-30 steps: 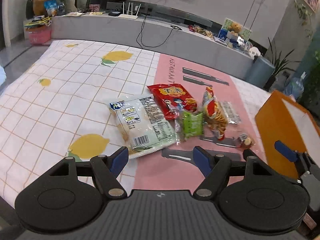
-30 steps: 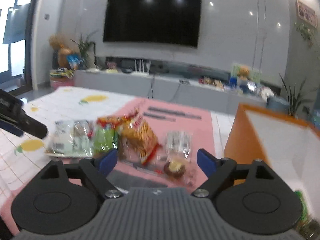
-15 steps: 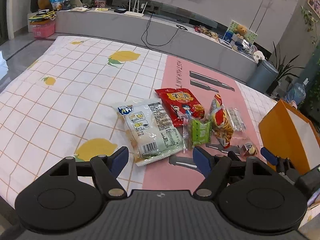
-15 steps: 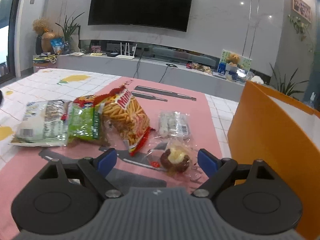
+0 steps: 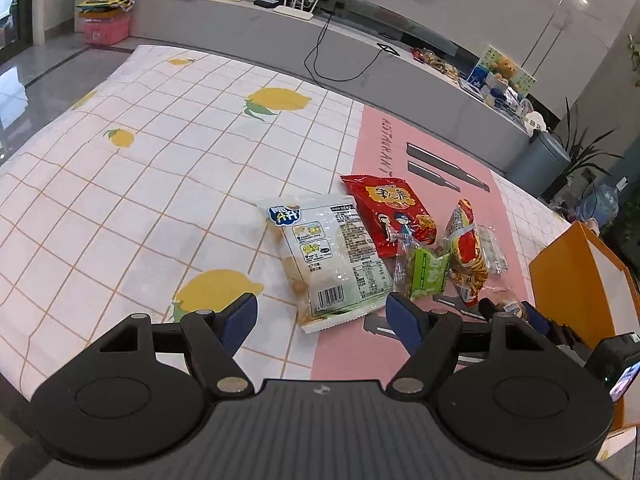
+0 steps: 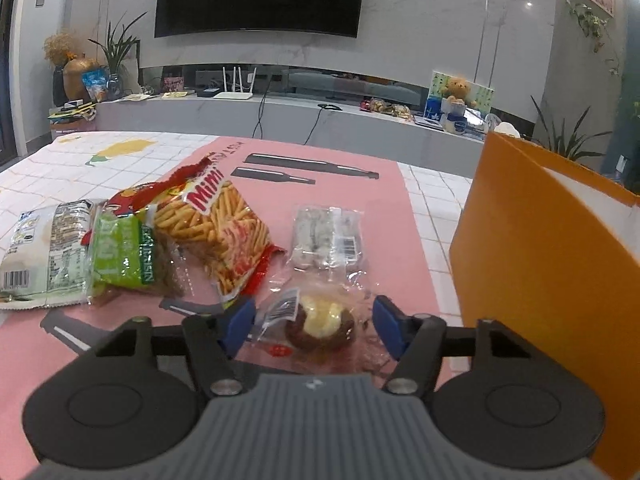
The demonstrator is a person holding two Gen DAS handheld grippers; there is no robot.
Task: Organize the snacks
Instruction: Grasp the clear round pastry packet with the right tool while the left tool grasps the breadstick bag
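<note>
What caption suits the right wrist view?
Right gripper, jaws open around a wrapped chocolate cake, beside the orange box.

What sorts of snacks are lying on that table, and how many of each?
Opaque printed bags: 3 — white bag, red bag, Mimi sticks bag.
Clear wrapped items: 3 — green-label packet, white bar pack, chocolate pastry.
Total: 6 snacks, plus 1 orange box.
</note>
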